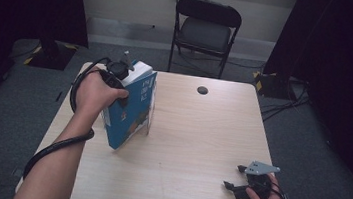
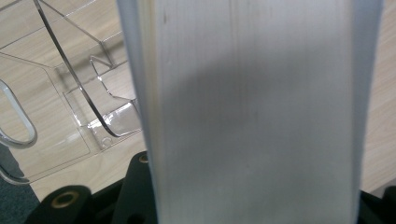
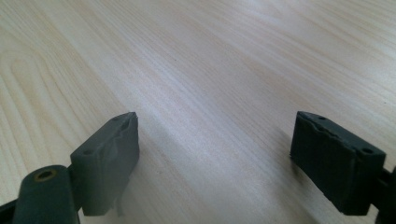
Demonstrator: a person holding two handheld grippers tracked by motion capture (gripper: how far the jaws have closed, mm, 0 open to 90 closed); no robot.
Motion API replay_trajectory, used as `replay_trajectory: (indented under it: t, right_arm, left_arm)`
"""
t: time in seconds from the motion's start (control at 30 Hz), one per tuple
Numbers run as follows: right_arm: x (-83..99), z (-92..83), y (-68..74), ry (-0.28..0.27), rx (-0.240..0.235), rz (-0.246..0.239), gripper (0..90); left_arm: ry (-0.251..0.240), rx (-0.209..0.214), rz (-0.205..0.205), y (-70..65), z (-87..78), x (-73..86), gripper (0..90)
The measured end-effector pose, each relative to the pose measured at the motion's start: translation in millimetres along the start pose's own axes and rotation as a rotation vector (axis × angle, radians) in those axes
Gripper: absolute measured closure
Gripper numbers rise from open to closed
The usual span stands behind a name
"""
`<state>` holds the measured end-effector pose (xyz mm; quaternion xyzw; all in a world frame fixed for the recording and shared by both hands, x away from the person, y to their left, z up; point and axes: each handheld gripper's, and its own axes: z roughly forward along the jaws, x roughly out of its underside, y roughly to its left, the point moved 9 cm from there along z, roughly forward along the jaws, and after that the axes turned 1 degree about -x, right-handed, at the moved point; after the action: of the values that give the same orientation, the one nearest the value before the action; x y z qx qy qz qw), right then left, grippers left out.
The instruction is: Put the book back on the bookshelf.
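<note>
Blue-covered book [image 1: 131,105] stood tilted at the table's [image 1: 194,147] far left, clamped in the left gripper [image 1: 119,80] beside a clear stand [image 2: 88,112], while the right gripper [image 3: 215,158] rested wide open.

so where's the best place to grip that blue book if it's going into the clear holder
Probably as now: the left hand-held gripper clamps the blue book across its thickness at the upper edge, coming from above. It stands tilted on its lower end beside the clear holder, so the bottom stays free.
</note>
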<state>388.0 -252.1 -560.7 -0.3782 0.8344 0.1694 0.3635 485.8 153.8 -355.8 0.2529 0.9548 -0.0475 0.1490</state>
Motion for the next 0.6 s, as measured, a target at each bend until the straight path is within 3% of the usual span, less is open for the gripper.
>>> replay_trajectory:
  t: [0.4, 0.53, 0.57, 0.6]
  right_arm:
    - [0.0, 0.0, -0.1, 0.000, 0.000, 0.000, 14.9]
    - [0.0, 0.0, -0.3, 0.001, 0.002, -0.003, 14.9]
    - [0.0, -0.1, -0.4, 0.001, 0.003, -0.003, 14.9]
    - [0.0, -0.1, -0.3, 0.001, 0.003, -0.003, 14.9]
  left_arm:
    - [-0.002, -0.013, -0.049, 1.6, 7.4, -13.6, 61.9]
    - [-0.006, -0.026, -0.093, 1.8, 10.2, -18.5, 61.9]
    - [-0.009, -0.025, -0.082, 3.4, 11.5, -20.5, 61.9]
    - [-0.012, -0.026, -0.125, 1.8, 13.2, -21.4, 61.9]
